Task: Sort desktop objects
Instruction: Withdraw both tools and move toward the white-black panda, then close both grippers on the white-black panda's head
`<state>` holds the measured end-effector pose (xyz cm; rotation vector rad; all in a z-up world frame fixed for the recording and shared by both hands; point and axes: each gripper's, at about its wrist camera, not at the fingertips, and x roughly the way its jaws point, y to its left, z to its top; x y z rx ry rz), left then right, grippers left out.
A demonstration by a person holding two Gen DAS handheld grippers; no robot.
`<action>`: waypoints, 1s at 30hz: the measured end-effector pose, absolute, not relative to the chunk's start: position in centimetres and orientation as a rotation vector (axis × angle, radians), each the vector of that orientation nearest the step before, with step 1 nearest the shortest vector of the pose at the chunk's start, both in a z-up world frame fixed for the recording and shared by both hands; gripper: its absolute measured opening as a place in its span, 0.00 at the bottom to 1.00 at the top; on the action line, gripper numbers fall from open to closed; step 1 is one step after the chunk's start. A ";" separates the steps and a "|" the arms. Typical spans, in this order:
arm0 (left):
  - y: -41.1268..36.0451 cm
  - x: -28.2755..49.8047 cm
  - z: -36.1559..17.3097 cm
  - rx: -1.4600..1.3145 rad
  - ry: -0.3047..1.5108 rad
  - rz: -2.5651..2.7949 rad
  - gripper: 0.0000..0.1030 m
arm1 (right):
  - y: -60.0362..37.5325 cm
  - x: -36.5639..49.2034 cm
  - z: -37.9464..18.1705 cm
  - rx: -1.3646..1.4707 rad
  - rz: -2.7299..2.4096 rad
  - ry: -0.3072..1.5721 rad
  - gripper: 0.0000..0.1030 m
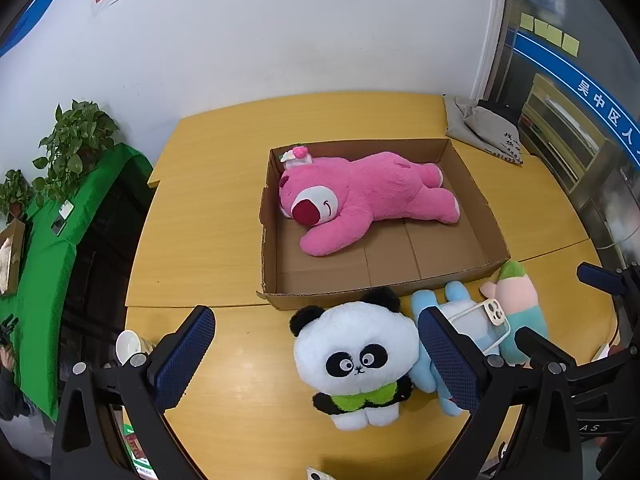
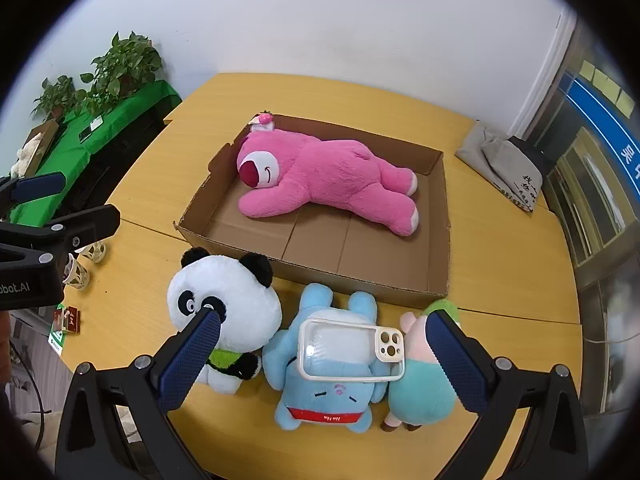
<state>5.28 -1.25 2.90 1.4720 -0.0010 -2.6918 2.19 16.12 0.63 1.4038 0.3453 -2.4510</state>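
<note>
Pink and fluffy, a big bear (image 2: 324, 176) is lying on its side inside a flat cardboard box (image 2: 360, 280) that is sitting on the yellow wooden counter (image 1: 200, 240). In the right wrist view the bear's head is pointing to about ten o'clock and its feet to about four o'clock. It is filling the far half of the box, and the near half is showing bare cardboard.

Three smaller soft toys are lying in a row on the counter, just beside the near wall of the box. A panda (image 2: 224, 304) with a green scarf is sitting at the nine o'clock end. A blue toy (image 2: 328, 400) is lying in the middle, touching the panda. A toy in pink and green (image 2: 420, 392) is lying at the three o'clock end, touching the blue one. A white phone case (image 2: 352, 350) is resting on top of the blue toy.

The right gripper (image 2: 324, 356) is hanging above the blue toy with its two blue pads wide apart, holding nothing. The left gripper (image 1: 316, 356) is hanging above the panda (image 1: 356, 356), and its pads are wide apart and holding nothing too.

Over at nine o'clock, green plants (image 2: 124, 68) are standing on a green cloth (image 2: 100, 132). A grey bag (image 2: 504, 164) is lying on the counter at about two o'clock.
</note>
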 end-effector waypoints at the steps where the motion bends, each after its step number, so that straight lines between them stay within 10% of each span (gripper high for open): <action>1: -1.3 5.2 2.8 1.475 0.002 -2.689 1.00 | 16.0 2.1 0.5 1.404 -2.444 0.347 1.00; 14: -2.9 3.8 0.2 1.555 0.033 -2.700 1.00 | 14.2 0.8 -1.6 1.416 -2.305 0.323 1.00; 30: -10.4 0.6 -17.4 2.107 0.771 -2.602 1.00 | 8.4 -0.5 -13.8 1.340 -1.872 0.413 1.00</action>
